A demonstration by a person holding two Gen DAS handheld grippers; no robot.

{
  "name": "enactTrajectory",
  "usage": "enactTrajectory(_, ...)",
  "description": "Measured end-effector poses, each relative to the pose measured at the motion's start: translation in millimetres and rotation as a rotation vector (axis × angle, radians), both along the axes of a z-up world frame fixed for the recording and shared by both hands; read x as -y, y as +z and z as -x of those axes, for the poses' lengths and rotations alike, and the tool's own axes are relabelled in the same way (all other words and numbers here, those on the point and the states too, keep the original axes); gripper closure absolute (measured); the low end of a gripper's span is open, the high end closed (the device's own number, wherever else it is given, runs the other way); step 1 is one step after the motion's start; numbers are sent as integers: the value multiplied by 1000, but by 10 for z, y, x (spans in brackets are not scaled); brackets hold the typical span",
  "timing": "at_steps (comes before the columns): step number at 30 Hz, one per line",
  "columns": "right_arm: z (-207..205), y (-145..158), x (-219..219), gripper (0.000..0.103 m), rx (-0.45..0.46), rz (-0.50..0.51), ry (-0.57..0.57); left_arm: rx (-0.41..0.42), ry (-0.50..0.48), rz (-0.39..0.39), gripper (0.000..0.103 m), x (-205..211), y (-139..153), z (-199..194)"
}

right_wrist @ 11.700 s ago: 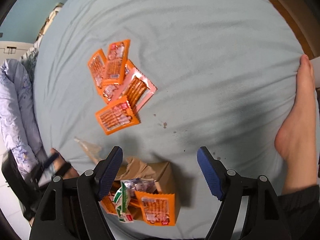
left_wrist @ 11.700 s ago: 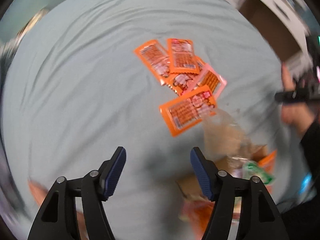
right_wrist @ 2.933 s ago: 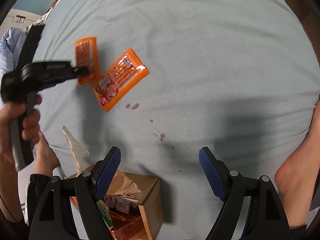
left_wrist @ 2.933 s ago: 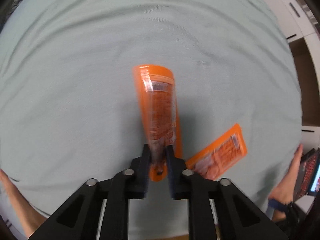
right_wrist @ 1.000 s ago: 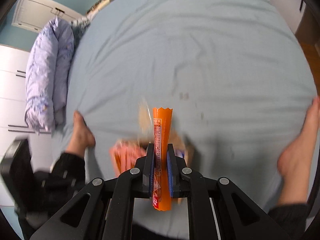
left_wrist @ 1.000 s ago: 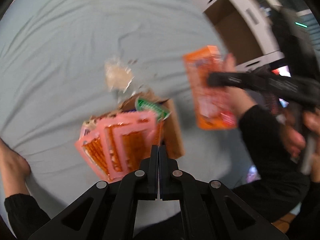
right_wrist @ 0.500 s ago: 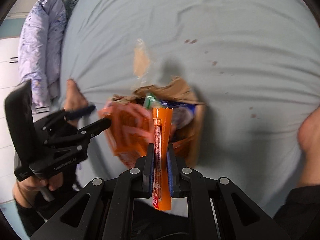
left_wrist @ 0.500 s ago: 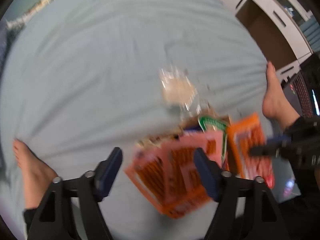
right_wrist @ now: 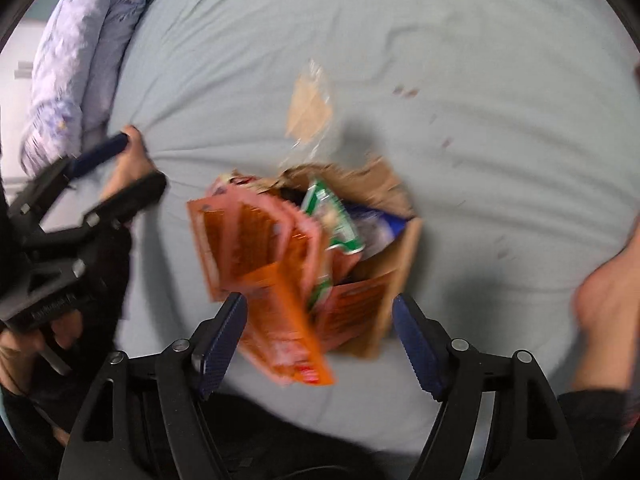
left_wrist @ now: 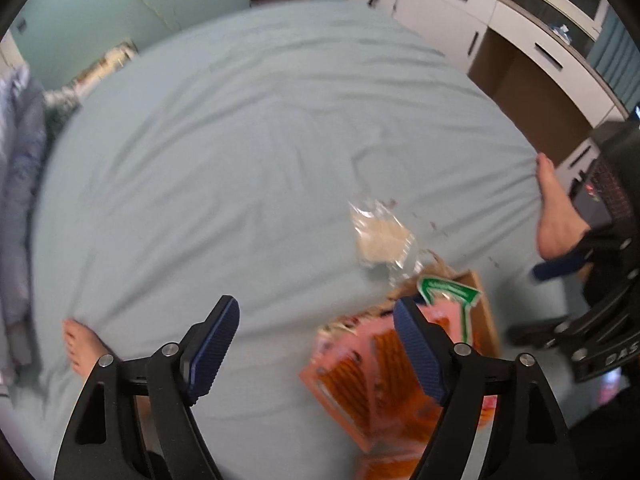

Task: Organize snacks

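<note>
Both my grippers, left (left_wrist: 316, 346) and right (right_wrist: 318, 334), have just sprung open, empty; the orange sausage packet (right_wrist: 286, 320) drops at six o'clock of the cardboard box (right_wrist: 404, 248).
</note>
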State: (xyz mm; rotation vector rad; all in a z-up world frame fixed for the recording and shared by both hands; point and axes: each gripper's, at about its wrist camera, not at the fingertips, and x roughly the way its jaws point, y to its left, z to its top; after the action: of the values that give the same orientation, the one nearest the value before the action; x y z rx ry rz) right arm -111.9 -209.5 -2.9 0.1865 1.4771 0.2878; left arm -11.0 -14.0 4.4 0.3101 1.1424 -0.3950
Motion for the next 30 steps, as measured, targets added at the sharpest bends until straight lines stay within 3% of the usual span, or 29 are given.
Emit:
enactTrajectory(5, 60, 276, -55, 29, 144, 198, 112, 120, -60, -77, 8, 77, 62, 115)
enactTrajectory(17, 197, 259, -177, 29, 197, 247, 155, 270, -142, -192, 2, 239, 151, 292)
enactTrajectory(30, 273, 165, -271, 29, 237, 284, 186, 252, -147, -203, 2, 277, 119, 302)
